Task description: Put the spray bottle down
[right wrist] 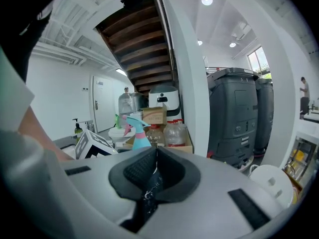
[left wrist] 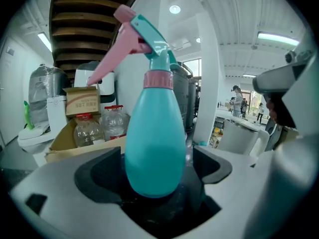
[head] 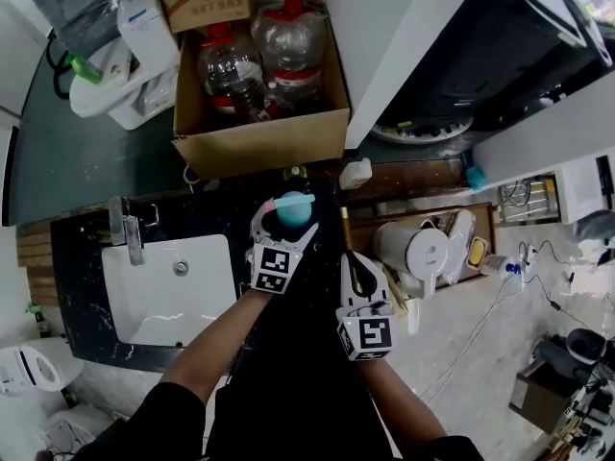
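Right gripper (head: 357, 257) sits closest, its jaws pressed together with nothing between them. Dark table (head: 77, 257) spreads under and to the left of both grippers. Beyond the left gripper (head: 286, 227) stands an open cardboard box (head: 259, 142) holding large clear water jugs (head: 288, 51). A white sink (head: 163, 296) is set into the table to the left gripper's left. A white kettle (head: 418, 248) lies to the right gripper's right. The teal spray bottle (left wrist: 155, 148) stands upright between the left gripper's jaws, which are spread with a narrow gap beside it; its pink trigger (left wrist: 107, 63) points left.
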{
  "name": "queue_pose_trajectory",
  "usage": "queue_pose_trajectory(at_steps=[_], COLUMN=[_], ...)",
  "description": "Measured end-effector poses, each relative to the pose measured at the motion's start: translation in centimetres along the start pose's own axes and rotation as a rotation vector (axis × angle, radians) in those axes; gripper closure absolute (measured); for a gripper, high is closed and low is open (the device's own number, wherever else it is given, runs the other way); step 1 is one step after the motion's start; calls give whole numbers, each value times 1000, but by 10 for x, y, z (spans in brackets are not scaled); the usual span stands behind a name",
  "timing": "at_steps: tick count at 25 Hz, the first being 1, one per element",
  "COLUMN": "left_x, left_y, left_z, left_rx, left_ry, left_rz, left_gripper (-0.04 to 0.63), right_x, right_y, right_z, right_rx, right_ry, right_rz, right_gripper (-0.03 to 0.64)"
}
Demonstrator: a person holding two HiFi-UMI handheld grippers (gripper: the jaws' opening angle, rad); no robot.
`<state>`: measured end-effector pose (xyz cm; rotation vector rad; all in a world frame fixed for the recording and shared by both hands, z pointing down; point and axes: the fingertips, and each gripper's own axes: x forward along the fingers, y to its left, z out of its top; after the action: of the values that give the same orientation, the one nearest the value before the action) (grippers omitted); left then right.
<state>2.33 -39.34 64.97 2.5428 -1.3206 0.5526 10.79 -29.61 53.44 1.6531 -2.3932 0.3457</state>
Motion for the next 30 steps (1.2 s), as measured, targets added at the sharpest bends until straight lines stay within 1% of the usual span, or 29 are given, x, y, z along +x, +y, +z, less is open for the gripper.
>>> queue_pose_trajectory(at_steps=[5,8,13,17,19,22,24,25,26,27,29,30], left_x=[-28,-54,-119,-167,-191,-228,-249,-260,-271,-282,-301,-309], left_y=[-8,-14,-13,-28,-38,-53,-61,-64,-67,-70,-74,-76], left_z=[5,12,27,32,30,29,32,33,32,31,28,28], left_rx=[-16,-30,-63,-41,-44,-82,-107,-112,-112,-109,-102,-100], left_ry=[-30,-60,-126,-167,-179,-203,-224,-228,-226,-220,-212,-214], left_rz=[20,40,93,95,102,95,91,94,101,112,130,133], left_gripper=[146,146,146,147,147,150,165,178,208,262,425,482], right_x=[-12,-20,-43,-65,-76,-98,-111,-118,-125,-131,-143,-148], right_y=[4,12,46,74,88,109,117,121,125,130,141,147], right_z=[7,9,21,23,23,27,31,32,31,31,30,29], right_rx=[1,-9,-33,-28,-21,-23,-38,-44,-48,-52,-61,-66], right_ry=[-38,-45,-74,-91,-98,-115,-122,-122,-120,-119,-120,-122], right_rz=[16,25,63,69,69,75,65,56,51,51,69,83], right_gripper=[600,600,600,600,600,600,600,600,600,600,600,600])
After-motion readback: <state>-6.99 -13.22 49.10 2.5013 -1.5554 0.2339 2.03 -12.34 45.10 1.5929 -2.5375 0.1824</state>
